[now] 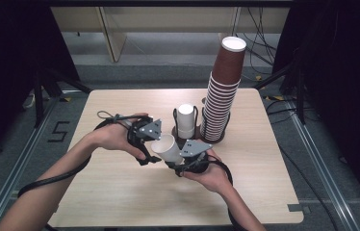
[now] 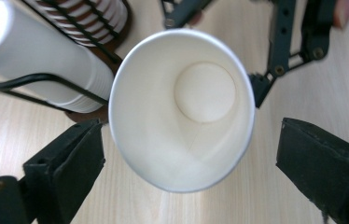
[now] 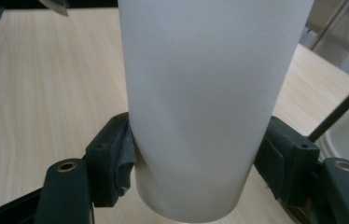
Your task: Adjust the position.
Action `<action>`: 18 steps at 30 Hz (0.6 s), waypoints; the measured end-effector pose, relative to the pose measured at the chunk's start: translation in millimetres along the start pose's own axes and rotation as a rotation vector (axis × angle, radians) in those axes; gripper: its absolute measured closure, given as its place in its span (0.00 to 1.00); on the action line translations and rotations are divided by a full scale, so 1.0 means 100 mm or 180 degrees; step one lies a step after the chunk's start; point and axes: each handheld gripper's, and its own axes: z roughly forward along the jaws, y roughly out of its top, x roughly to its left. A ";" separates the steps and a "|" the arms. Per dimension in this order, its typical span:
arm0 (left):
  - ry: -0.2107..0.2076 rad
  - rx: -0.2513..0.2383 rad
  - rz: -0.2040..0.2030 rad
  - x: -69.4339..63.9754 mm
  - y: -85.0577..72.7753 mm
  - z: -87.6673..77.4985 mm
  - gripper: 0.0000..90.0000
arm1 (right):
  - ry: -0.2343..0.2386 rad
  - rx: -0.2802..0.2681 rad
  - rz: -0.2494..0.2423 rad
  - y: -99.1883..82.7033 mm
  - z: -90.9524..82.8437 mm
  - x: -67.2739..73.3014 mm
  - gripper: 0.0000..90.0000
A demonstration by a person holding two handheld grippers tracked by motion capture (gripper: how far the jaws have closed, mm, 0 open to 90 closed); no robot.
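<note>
A white paper cup (image 1: 167, 148) hangs tilted above the table's middle, between the person's two hands. My right gripper (image 1: 177, 161) is shut on it near its base. In the right gripper view both pads press the cup (image 3: 210, 93) and dent its wall, with the gripper (image 3: 196, 158) low on it. My left gripper (image 1: 150, 147) faces the cup's open mouth (image 2: 182, 112). Its jaws stand open on either side of the rim, the left one close to the rim and the right one clearly apart, with the gripper (image 2: 191, 158) centred on the mouth.
A black wire holder with a stack of white cups (image 1: 186, 120) stands just behind the hands. A tall leaning stack of brown cups (image 1: 222, 96) rises to its right. The wooden table (image 1: 120, 202) has bare room in front and at both sides.
</note>
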 end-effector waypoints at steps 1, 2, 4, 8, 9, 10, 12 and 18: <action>0.0000 0.0000 0.0000 0.00 0.00 0.00 0.08 | 0.0000 0.0000 0.0000 0.00 0.00 0.00 0.38; 0.0046 -0.0097 -0.0055 0.00 -0.04 -0.02 0.08 | -0.0036 -0.0049 0.0036 0.00 0.00 0.00 0.38; 0.0095 -0.0282 -0.0200 0.00 -0.12 -0.05 0.09 | -0.0104 -0.0111 0.0092 0.00 0.00 0.00 0.38; 0.0166 -0.0630 -0.0421 -0.04 -0.26 -0.07 0.09 | -0.0254 -0.0250 0.0236 -0.01 0.01 0.01 0.37; 0.0198 -0.0704 -0.0465 -0.05 -0.29 -0.07 0.09 | -0.0254 -0.0250 0.0236 -0.01 0.01 0.01 0.37; 0.0228 -0.0789 -0.0530 -0.06 -0.31 -0.07 0.08 | -0.0304 -0.0301 0.0268 -0.01 0.01 0.01 0.37; 0.0297 -0.0986 -0.0685 -0.08 -0.36 -0.07 0.08 | -0.0321 -0.0357 0.0248 -0.01 0.00 -0.01 0.37; 0.0401 -0.1389 -0.1012 -0.14 -0.45 -0.01 0.08 | -0.0428 -0.0503 0.0352 -0.01 0.01 0.00 0.37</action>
